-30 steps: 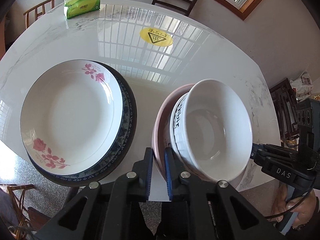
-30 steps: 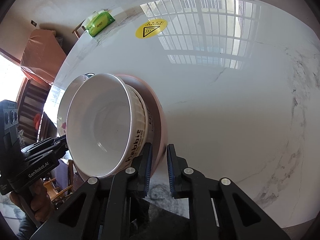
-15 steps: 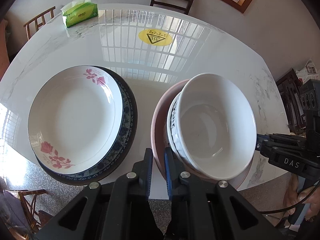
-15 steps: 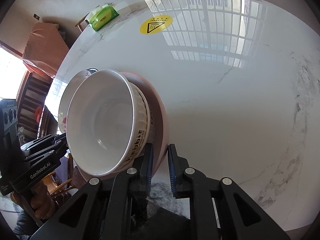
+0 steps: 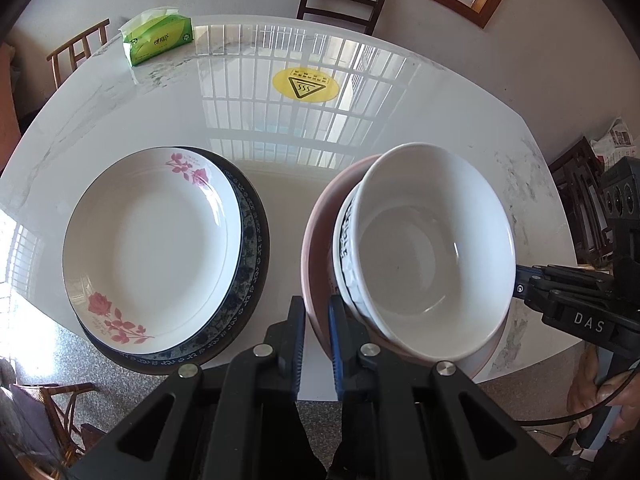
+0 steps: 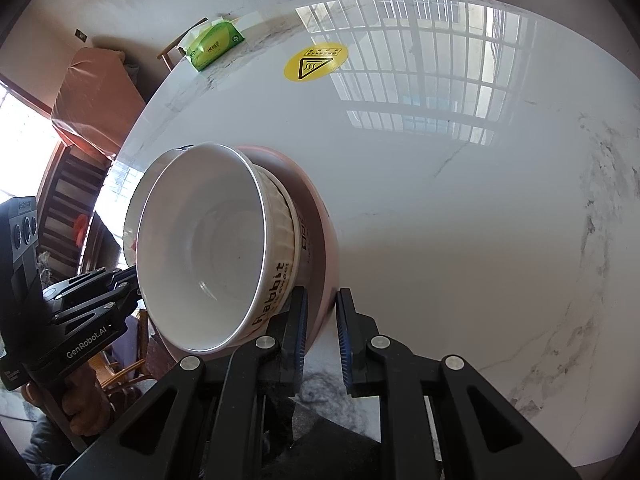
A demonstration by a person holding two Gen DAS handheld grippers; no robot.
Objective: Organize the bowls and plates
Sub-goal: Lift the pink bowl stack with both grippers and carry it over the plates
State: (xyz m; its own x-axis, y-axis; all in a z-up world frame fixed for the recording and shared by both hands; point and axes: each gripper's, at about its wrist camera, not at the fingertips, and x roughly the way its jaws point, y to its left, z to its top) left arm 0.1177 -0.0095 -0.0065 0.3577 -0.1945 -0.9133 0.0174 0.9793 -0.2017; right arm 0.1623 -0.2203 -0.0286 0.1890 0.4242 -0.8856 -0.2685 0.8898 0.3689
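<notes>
Both grippers are on the bowl stack at once. The left gripper (image 5: 317, 322) has its jaws drawn narrow around the near rim of the pink bowl (image 5: 318, 240), one finger inside the rim and one outside. From the other side, the right gripper (image 6: 322, 320) pinches the same pink rim, jaws nearly together with the bowl's edge between the blue pads (image 6: 343, 332).

Nested inside the pink one sits the white bowl (image 5: 432, 256), ribbed on the outside with black lettering on its wall. The stack is tipped toward the left gripper's side. Whether its base touches the table (image 5: 280, 140) or hangs just above it is hard to judge from these angles.

Just to the left of the stack, two plates are already piled: a white plate with pink roses (image 5: 148, 248) lying on a dark blue-patterned plate (image 5: 252, 240), flat on the table near its front edge.

Further back, a yellow warning sticker (image 5: 306, 85) and, at the far left corner, a green tissue pack (image 5: 158, 40).
</notes>
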